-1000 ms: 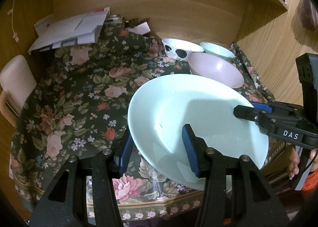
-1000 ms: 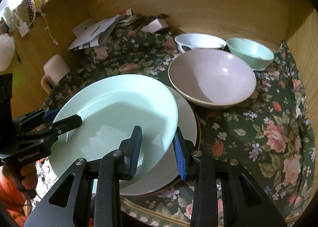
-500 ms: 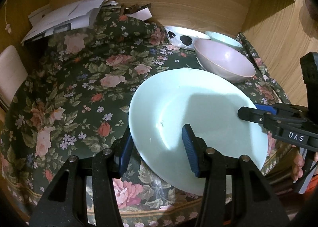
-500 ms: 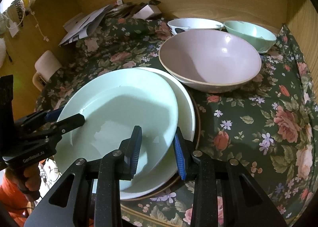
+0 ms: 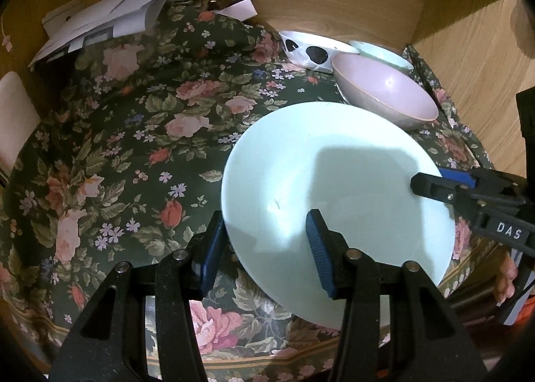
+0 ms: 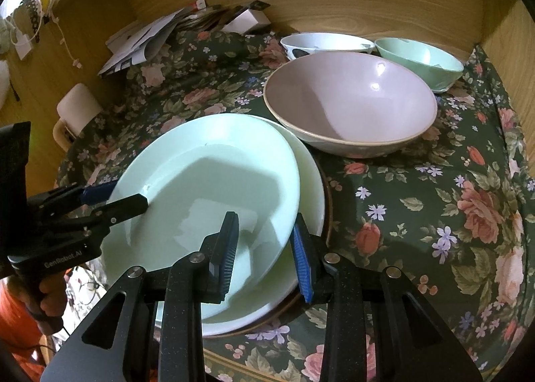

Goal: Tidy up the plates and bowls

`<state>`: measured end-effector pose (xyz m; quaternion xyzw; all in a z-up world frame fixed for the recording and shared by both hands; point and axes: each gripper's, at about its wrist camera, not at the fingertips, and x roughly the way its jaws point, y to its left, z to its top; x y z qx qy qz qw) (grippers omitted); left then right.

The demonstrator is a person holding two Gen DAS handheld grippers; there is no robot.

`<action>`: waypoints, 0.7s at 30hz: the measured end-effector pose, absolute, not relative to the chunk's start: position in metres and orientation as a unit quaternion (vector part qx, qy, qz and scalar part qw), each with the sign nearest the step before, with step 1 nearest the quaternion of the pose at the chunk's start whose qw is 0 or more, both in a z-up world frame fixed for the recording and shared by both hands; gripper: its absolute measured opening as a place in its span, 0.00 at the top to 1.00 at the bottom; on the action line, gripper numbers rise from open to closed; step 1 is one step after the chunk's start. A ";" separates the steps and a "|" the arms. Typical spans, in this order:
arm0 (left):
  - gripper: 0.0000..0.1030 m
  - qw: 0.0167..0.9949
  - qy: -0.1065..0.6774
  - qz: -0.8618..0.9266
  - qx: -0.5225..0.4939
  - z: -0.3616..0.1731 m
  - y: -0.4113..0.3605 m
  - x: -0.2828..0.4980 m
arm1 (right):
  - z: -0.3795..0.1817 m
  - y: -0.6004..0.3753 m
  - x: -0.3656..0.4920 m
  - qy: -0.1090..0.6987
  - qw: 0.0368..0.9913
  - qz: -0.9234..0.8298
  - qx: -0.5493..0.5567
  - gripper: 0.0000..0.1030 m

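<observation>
A pale mint plate [image 5: 334, 188] hangs tilted just above the floral cloth, held at two opposite rims. My left gripper [image 5: 265, 251] is shut on its near-left rim, one pad on top and one below. In the left wrist view my right gripper [image 5: 431, 181] pinches the far right rim. From the right wrist view, my right gripper [image 6: 265, 248] is shut on the mint plate [image 6: 207, 188], and my left gripper [image 6: 123, 196] bites the opposite edge. Under the plate lies a white plate [image 6: 311, 188] on a brown plate [image 6: 329, 201].
A large pink bowl [image 6: 351, 101] stands just behind the plates, with a black-spotted white bowl [image 6: 321, 42] and a mint bowl [image 6: 421, 57] behind it. Papers [image 5: 107, 20] are heaped at the back left, a cream mug [image 6: 77, 111] at the left. Wooden walls close the back and right.
The mint plate has come down closer to the white plate beneath it, carried by both grippers. Both grips look the same as before.
</observation>
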<state>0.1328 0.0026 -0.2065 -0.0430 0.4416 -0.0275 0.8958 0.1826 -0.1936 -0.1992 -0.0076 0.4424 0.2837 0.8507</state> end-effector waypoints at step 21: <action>0.40 0.934 0.358 -0.021 -0.004 -0.133 -0.011 0.130 | -0.143 -0.230 0.173 0.367 0.898 0.240 0.000 0.51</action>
